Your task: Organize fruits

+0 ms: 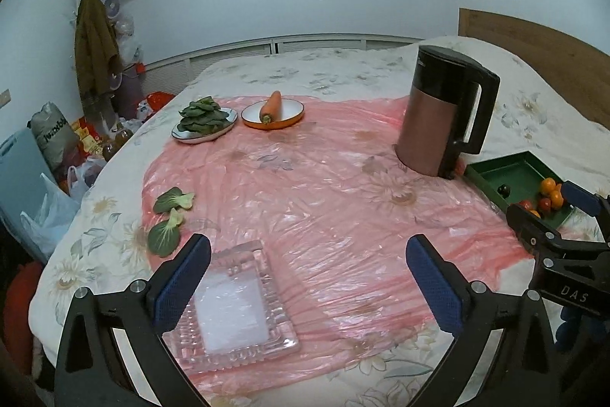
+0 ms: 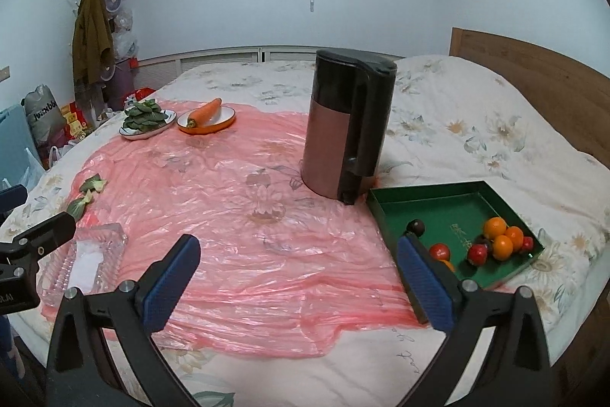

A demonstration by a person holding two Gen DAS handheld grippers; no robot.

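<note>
A green tray (image 2: 415, 212) lies on the bed at the right and holds several small oranges (image 2: 495, 227), red fruits (image 2: 439, 250) and a dark one (image 2: 416, 227). The tray also shows in the left wrist view (image 1: 507, 170). A clear glass dish (image 1: 232, 308) lies at the near left, empty, also seen in the right wrist view (image 2: 85, 262). My left gripper (image 1: 309, 277) is open and empty, its left finger over the dish. My right gripper (image 2: 299, 273) is open and empty, its right finger by the tray's near corner.
A copper and black kettle (image 2: 343, 124) stands mid-bed beside the tray. A plate of greens (image 2: 146, 121) and an orange bowl with a carrot (image 2: 206, 119) sit at the back. Loose leaves (image 1: 169, 216) lie left on the pink plastic sheet (image 2: 248, 216). Bags clutter the floor at left.
</note>
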